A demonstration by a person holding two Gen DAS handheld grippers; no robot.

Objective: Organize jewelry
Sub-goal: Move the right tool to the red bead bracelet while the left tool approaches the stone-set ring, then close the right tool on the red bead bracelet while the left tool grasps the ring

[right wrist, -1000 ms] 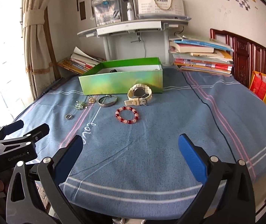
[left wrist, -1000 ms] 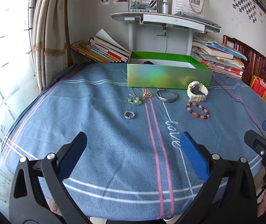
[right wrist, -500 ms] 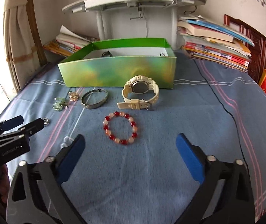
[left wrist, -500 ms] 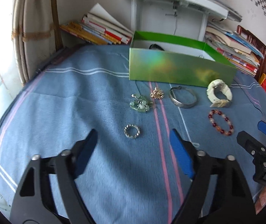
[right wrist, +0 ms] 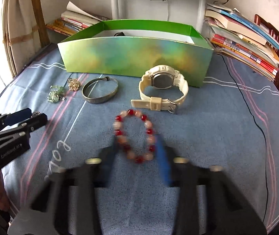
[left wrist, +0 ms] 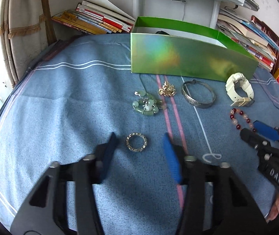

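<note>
The left gripper [left wrist: 138,145] is hanging open astride the small sparkly silver ring [left wrist: 136,142], which is lying well in front of the shiny green cardboard box [left wrist: 188,58]. The right gripper [right wrist: 138,146] is open too, straddling the red-and-pink beaded bracelet [right wrist: 135,137], nearer the box's right end. Each would do best settling low and centred before pinching, so nothing is skidding across the blue cloth [left wrist: 61,107].
</note>
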